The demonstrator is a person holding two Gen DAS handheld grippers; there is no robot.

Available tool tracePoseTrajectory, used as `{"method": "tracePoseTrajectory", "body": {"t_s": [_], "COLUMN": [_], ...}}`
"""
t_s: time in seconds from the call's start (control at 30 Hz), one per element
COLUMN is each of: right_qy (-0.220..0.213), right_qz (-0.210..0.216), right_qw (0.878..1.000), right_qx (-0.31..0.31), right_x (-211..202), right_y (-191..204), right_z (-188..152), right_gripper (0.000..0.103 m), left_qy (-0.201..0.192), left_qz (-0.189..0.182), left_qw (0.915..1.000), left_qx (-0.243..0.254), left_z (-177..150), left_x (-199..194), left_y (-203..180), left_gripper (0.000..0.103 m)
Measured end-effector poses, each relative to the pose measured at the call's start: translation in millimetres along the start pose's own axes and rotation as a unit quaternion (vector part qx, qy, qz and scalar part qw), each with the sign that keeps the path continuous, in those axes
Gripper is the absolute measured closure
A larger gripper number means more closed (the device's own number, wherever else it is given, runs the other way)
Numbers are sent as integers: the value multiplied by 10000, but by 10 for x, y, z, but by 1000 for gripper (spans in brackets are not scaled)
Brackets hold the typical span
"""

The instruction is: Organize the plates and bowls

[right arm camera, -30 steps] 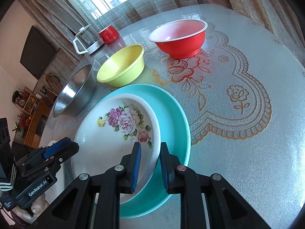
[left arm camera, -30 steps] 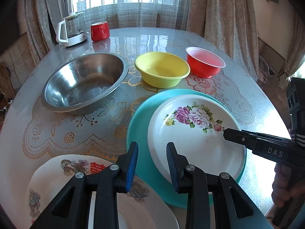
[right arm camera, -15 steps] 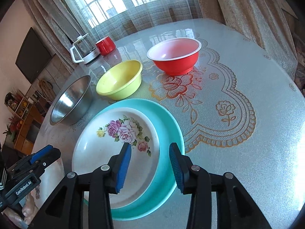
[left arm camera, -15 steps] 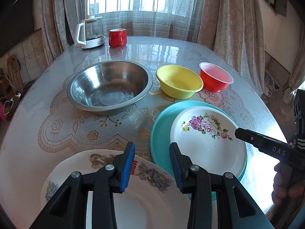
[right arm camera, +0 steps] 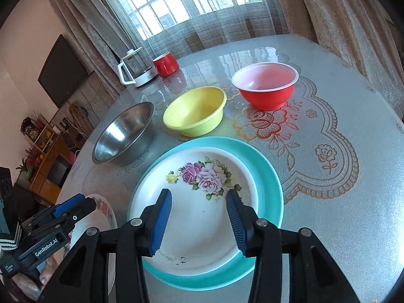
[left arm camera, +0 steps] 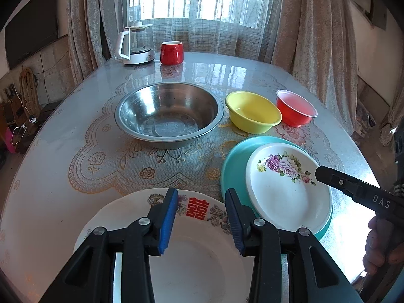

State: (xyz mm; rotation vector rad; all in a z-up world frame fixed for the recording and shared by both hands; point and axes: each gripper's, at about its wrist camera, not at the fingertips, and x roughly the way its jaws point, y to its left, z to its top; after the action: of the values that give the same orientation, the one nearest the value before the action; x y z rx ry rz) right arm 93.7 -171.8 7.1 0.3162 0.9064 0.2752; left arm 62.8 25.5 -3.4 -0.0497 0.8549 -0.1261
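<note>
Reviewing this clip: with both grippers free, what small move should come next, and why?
Probably lower the left gripper onto the near white plate rim and grip it. Nothing is between either gripper's fingers, the floral plate already sits on the teal plate, and this plate lies apart.

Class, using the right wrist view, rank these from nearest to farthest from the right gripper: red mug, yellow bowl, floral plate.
1. Floral plate: directly under the right gripper, on the teal plate.
2. Yellow bowl: beyond the plates, mid-table.
3. Red mug: far edge, beside the kettle.
</note>
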Motion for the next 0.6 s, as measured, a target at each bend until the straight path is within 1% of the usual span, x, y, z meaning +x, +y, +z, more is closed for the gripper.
{"method": "tracePoseTrajectory", "body": {"t_s": [0.27, 0.6], "right_qy": [70, 325], "right_qz": [613, 1247], "right_qw": [9978, 9906], "right_qx": [-258, -451], "right_x": [22, 79], "right_y": [260, 565], "right_z": [-77, -195], "right_gripper": [57, 56], "left_qy": [-6, -9], "left_qz": [41, 73], "left_qw": [9999, 9995], "left_qx": [-96, -319], "left_z": [-53, -101], "left_x": [-46, -120], "left_y": [130, 380], "left_gripper": [60, 59]}}
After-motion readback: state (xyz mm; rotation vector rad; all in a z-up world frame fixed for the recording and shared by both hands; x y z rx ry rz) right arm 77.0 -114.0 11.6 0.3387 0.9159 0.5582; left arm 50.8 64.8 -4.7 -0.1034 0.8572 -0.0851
